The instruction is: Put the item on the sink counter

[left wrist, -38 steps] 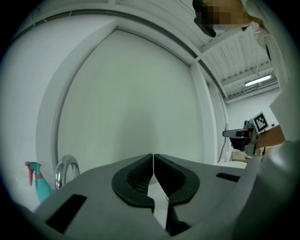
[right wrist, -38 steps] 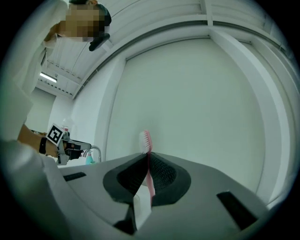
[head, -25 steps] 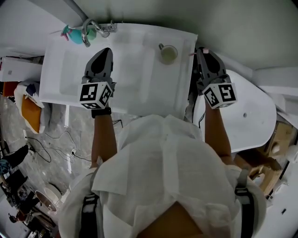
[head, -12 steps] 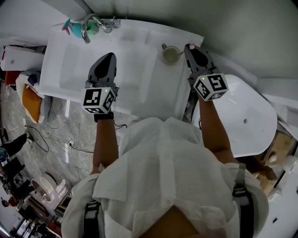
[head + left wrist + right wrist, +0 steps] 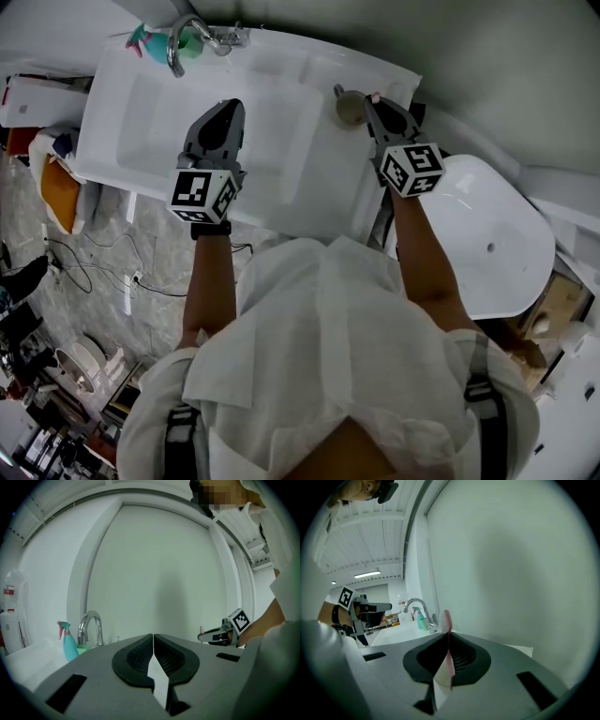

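Observation:
My right gripper [image 5: 369, 101] is shut on a pink toothbrush [image 5: 447, 619] whose bristle head sticks up past the jaws. It hovers at the back right corner of the white sink counter [image 5: 323, 202], right next to a small cup [image 5: 349, 106] that its fingers partly hide. The brush shows as a pink speck [image 5: 375, 97] in the head view. My left gripper [image 5: 228, 108] is shut on nothing and hangs over the basin. In the left gripper view its jaws [image 5: 153, 641] meet with no gap, and the right gripper [image 5: 218, 636] shows off to the right.
A chrome faucet [image 5: 178, 52] and a teal spray bottle [image 5: 142, 39] stand at the counter's back left. A white rounded fixture [image 5: 497, 234] sits to the right of the counter. Cables and clutter lie on the floor at left [image 5: 75, 281].
My right gripper has moved left with the toothbrush, from beyond the counter's right edge to beside the cup. The left gripper has drifted slightly right over the basin.

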Motion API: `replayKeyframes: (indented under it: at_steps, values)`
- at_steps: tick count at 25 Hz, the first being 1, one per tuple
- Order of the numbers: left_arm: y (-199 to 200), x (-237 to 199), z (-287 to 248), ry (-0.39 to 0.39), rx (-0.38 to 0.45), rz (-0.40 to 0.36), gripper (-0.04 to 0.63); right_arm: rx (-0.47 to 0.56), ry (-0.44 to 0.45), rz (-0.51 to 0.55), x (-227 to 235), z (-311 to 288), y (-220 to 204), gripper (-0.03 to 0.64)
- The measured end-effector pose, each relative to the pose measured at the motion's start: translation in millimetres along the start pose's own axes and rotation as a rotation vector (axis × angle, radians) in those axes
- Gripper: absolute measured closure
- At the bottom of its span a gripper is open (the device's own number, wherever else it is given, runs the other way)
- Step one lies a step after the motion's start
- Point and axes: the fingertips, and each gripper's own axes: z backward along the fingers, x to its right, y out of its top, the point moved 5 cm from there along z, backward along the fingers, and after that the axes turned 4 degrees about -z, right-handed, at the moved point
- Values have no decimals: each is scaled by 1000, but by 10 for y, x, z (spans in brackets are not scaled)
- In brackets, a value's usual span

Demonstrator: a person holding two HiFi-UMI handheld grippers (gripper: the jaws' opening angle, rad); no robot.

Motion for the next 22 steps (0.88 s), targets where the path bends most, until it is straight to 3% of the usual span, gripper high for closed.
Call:
replayKeyframes:
  at_steps: [11,22]
  values:
    - [-66,-6,-27,1,-5,21,577,-127,-10,14,68,-192,-276,598]
    - [-94,-74,-59,16,-8,31,577,-204,-32,68,95,-457,-276,598]
